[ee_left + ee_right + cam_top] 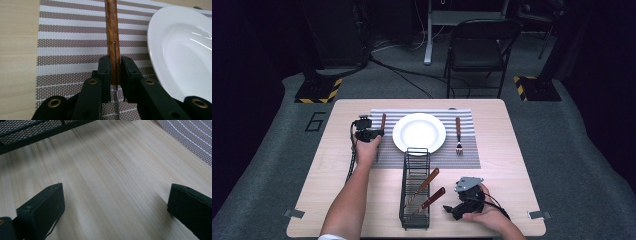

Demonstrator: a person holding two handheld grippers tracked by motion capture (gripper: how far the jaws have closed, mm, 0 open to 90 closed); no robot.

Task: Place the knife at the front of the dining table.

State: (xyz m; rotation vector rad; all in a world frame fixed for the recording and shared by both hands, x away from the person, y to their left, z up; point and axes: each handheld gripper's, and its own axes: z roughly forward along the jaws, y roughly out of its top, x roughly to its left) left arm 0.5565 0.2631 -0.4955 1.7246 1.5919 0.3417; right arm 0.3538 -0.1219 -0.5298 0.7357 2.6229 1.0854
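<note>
A wooden-handled knife (383,121) lies on the striped placemat (467,156), just left of the white plate (419,133). My left gripper (379,133) is shut on its handle. In the left gripper view the black jaws (115,67) clamp the near end of the brown handle (112,27), and a thin metal edge runs down between them; the plate (185,50) curves along the right. A fork (458,135) with a wooden handle lies right of the plate. My right gripper (449,210) rests on the table near the front edge, open with nothing between its jaws (115,202).
A black wire caddy (415,187) stands in front of the plate and holds two wooden-handled utensils (427,182); its mesh (37,130) is at the top left of the right gripper view. A folding chair (479,45) stands beyond the table.
</note>
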